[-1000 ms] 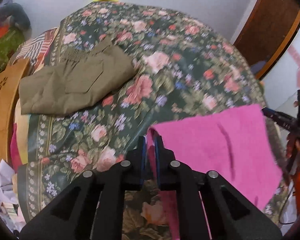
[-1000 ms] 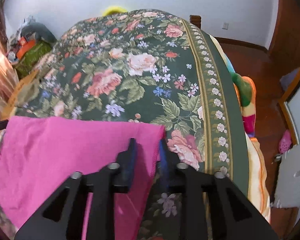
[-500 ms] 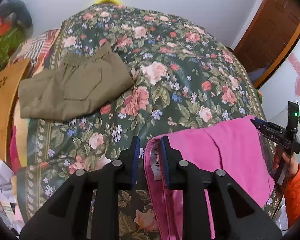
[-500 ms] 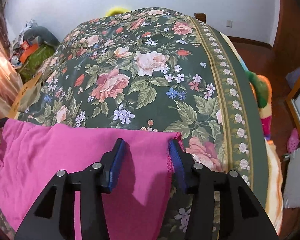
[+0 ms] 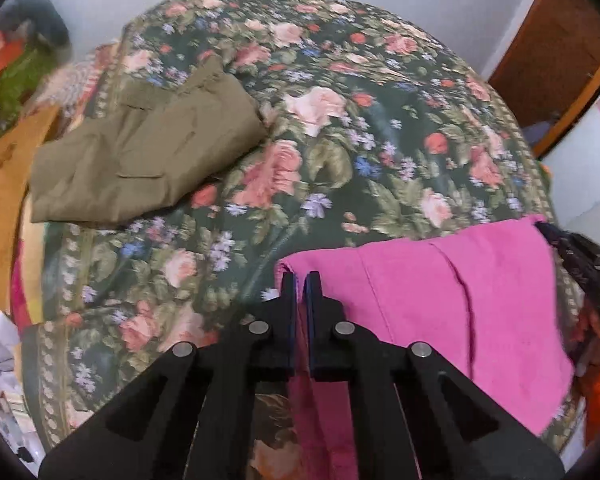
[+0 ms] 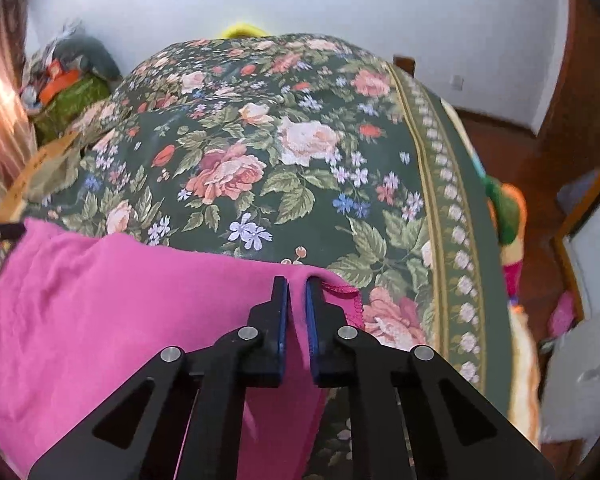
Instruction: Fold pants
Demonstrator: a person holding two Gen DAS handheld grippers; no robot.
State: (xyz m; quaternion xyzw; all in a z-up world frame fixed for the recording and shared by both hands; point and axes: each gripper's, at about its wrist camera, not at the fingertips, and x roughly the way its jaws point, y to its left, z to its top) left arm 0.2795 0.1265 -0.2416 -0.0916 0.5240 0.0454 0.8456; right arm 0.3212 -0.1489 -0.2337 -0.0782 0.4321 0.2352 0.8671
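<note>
Now both grippers, left point(image 5: 300, 280) and right point(image 6: 296, 284), fingers clamped on pink pants point(image 6: 100, 320) top corners; bed point(image 6: 300, 180) at 12 o'clock.

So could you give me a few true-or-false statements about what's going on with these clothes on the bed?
1. Both grippers are shut on the pink pants. True: the left gripper and the right gripper each pinch the upper edge of the pink pants.
2. The olive pants are lying unfolded across the whole bed. False: the olive pants lie folded, near the left side of the bed.
3. The bedspread is a dark green floral print. True: the bedspread shows roses and leaves.
4. The pink pants lie on top of the olive pants. False: they are apart, with bare bedspread between them.
</note>
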